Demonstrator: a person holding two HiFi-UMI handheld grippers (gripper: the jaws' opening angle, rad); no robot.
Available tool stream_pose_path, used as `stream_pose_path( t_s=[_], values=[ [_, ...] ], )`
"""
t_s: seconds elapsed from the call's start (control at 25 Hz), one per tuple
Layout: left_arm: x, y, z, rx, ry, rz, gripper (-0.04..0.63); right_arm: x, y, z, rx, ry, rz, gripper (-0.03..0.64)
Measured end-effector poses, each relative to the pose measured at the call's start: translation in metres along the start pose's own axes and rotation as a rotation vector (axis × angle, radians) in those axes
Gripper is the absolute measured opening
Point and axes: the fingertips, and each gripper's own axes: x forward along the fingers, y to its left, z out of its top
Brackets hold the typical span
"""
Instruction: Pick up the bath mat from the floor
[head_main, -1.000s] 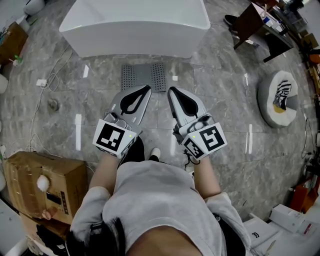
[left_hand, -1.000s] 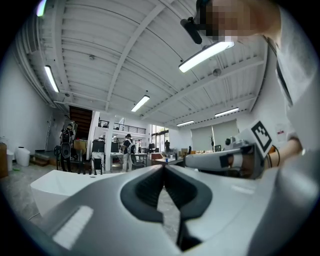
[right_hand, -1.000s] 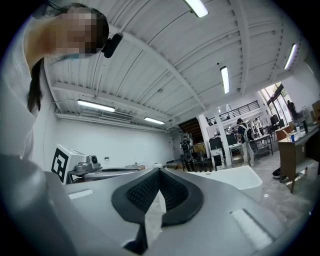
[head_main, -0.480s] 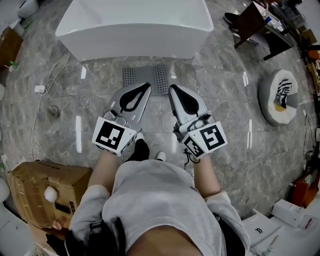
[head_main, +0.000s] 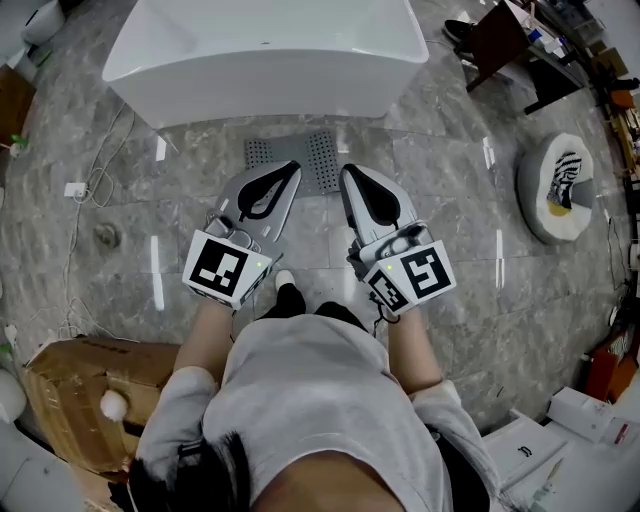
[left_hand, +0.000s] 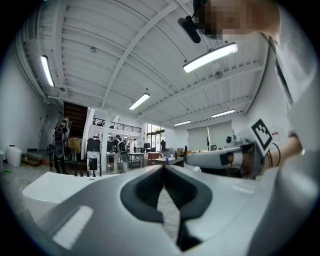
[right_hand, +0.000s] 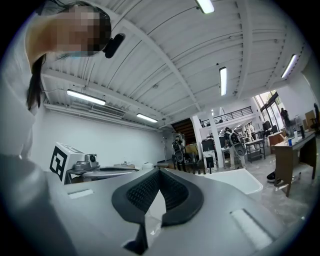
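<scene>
Nearest, the person (head_main: 310, 400) stands on the grey stone floor (head_main: 450, 250) with both forearms held out in front. The left tool (head_main: 292, 171) and the right tool (head_main: 347, 173) sit side by side, each with its jaws pressed together and nothing between them. Their own views look out level across the room and up at the ceiling, so both seem to be carried well above the floor, not aimed at it. Just beyond the tips lies the bath mat (head_main: 318, 152), a grey perforated sheet flat on the floor. Its long axis appears to run left to right, along the near side of the white bathtub (head_main: 265, 50) directly behind it. From the head view, the left tool's tip overlaps the mat's near edge, while the right tool's tip falls just off the mat's right near corner. Both are about as close, with the left one lined up more squarely. The mat is ahead of and below both tools, so the coming move likely means tipping the jaws down, opening them and lowering to the near edge.
</scene>
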Motion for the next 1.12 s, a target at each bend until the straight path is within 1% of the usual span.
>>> stream_pose_path(
  t_s=[0.32, 0.56, 0.88, 1.12],
  values=[
    [0.009, 0.016, -0.005, -0.001, 0.009, -0.013, 0.002, 0.014, -0.006, -0.003, -0.008, 0.020, -0.020, 0.000],
    [0.021, 0.027, -0.009, -0.016, 0.014, 0.000, 0.002, 0.025, -0.017, -0.006, -0.010, 0.031, -0.019, 0.000],
    [0.047, 0.043, -0.007, -0.010, 0.011, 0.042, 0.002, 0.046, -0.046, -0.001, -0.002, 0.020, 0.016, 0.000],
    [0.083, 0.056, -0.004, -0.016, 0.001, 0.085, 0.002, 0.062, -0.083, 0.007, -0.008, 0.020, 0.046, 0.000]
  ],
)
